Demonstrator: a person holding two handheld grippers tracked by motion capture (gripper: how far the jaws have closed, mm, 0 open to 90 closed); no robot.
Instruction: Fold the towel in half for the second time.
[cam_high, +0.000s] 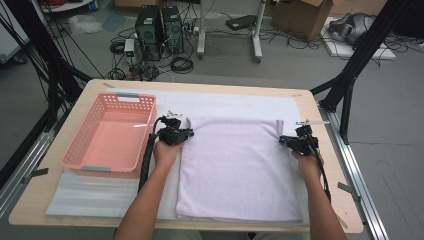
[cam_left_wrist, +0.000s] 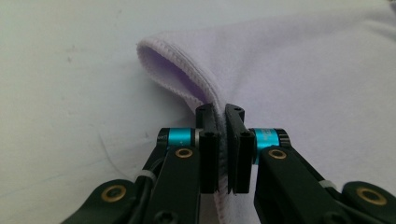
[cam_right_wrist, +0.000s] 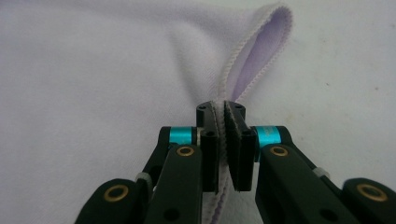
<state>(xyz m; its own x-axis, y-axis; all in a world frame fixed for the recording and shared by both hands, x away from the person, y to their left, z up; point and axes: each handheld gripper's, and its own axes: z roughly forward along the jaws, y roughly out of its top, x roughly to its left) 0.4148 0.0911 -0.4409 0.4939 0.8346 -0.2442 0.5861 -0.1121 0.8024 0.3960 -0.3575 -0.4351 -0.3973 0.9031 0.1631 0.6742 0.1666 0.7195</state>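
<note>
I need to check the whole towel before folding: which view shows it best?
The high view: the whole lilac towel lies flat beside the pink basket. Each gripper view shows just a pinched hem, in the left gripper and right gripper.

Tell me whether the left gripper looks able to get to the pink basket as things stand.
Probably yes, but not freely. The pink basket sits just beside the left gripper with bare table between them, yet that gripper is clamped on the lilac towel edge, so the towel would drag along.

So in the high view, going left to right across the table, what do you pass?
pink basket → left gripper, shut on the towel's left edge → lilac towel → right gripper, shut on its right edge.
</note>
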